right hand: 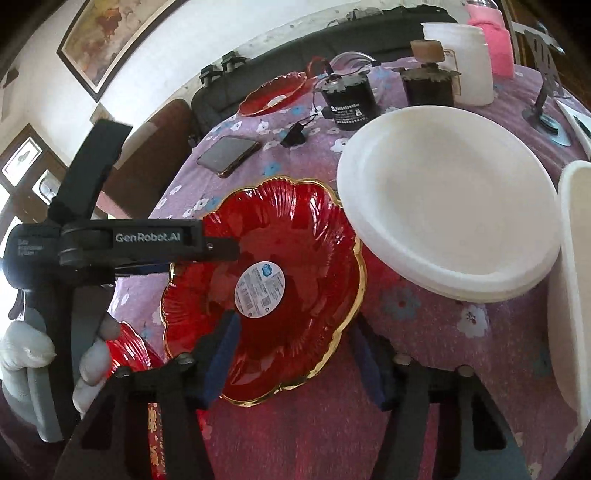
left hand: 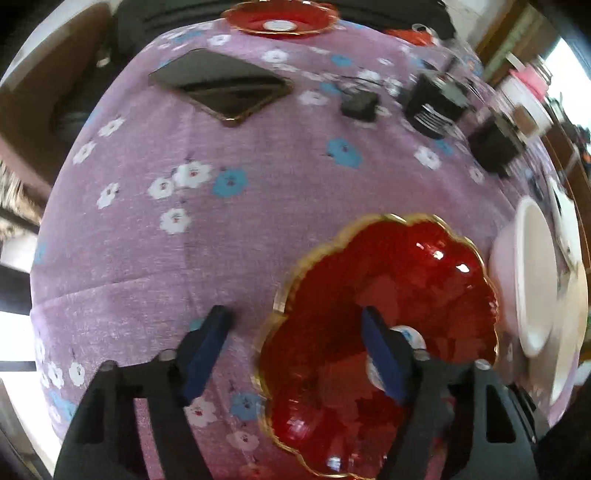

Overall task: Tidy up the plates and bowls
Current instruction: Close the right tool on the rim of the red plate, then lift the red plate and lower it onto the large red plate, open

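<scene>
A red scalloped glass plate with a gold rim (right hand: 280,280) lies on the purple flowered cloth; it also shows in the left wrist view (left hand: 384,332). My left gripper (left hand: 295,350) is open, one finger over the plate's inside and one outside its rim; from the right wrist view it reaches in from the left (right hand: 207,254). My right gripper (right hand: 295,350) is open, straddling the plate's near edge. A second red plate (right hand: 273,94) sits at the far edge, also in the left wrist view (left hand: 280,18). A stack of white plates (right hand: 450,206) lies to the right.
A phone (right hand: 229,153) lies on the cloth beyond the red plate. Black motors (right hand: 349,101), a white jar (right hand: 461,62) and a pink container (right hand: 495,37) stand at the back. Another red dish (right hand: 129,349) shows at lower left. A white object's edge (right hand: 572,288) is at right.
</scene>
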A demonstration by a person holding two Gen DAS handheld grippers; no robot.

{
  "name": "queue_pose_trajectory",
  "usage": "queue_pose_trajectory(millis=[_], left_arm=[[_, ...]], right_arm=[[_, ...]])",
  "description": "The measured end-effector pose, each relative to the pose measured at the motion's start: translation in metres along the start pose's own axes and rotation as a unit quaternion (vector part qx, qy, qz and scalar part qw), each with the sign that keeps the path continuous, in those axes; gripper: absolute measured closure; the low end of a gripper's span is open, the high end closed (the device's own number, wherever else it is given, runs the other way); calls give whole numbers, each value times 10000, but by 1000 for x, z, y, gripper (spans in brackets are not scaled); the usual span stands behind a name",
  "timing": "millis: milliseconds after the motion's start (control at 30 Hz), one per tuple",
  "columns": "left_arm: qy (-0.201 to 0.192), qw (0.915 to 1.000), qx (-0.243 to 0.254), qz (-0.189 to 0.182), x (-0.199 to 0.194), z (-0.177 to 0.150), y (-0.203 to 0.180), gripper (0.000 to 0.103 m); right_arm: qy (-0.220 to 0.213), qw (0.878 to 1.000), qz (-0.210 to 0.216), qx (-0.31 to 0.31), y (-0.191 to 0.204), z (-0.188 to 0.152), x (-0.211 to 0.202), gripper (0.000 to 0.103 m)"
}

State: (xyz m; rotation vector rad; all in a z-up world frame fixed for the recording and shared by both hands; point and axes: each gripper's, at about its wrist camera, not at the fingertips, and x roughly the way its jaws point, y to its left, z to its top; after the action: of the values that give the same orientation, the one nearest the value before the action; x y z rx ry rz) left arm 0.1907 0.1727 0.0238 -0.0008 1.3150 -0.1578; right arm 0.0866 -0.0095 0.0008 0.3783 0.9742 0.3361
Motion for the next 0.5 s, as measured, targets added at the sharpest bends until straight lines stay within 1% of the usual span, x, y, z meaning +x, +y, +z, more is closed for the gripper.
queue_pose_trajectory(millis=[33, 100, 133, 167, 200, 267, 333, 467, 500], left_arm=[[-27, 10000, 46, -15, -2, -1, -3, 48], [-92, 9999, 66, 125, -4, -2, -5, 53], [-121, 9998, 20, 148, -5, -2, -3, 57], [-132, 9998, -36, 146, -7, -3, 0, 64], [-150, 9998, -119, 108, -9, -3, 4, 66], [-242, 9994, -255, -48, -16, -3, 9, 66], [-358, 9988, -309, -121, -25, -4, 12, 66], [-638, 9973, -349, -52, -47, -7, 15, 66], [-692, 9969, -364, -51, -53, -4, 11, 66]], right_arm=[[8, 10000, 15, -13, 0, -1, 1, 64], [-28, 10000, -65, -24, 0, -1, 1, 70], [-35, 10000, -30, 20, -2, -1, 1, 73], [-51, 9999, 36, 80, -5, -1, -1, 74], [-97, 9998, 128, 147, -7, 1, -4, 76], [-220, 9993, 262, 148, -7, 2, -11, 76], [-346, 9990, 268, 53, -1, 3, -18, 76], [-479, 9976, 488, 44, 3, 4, -32, 76], [-564, 9970, 527, 19, 5, 5, -38, 76]])
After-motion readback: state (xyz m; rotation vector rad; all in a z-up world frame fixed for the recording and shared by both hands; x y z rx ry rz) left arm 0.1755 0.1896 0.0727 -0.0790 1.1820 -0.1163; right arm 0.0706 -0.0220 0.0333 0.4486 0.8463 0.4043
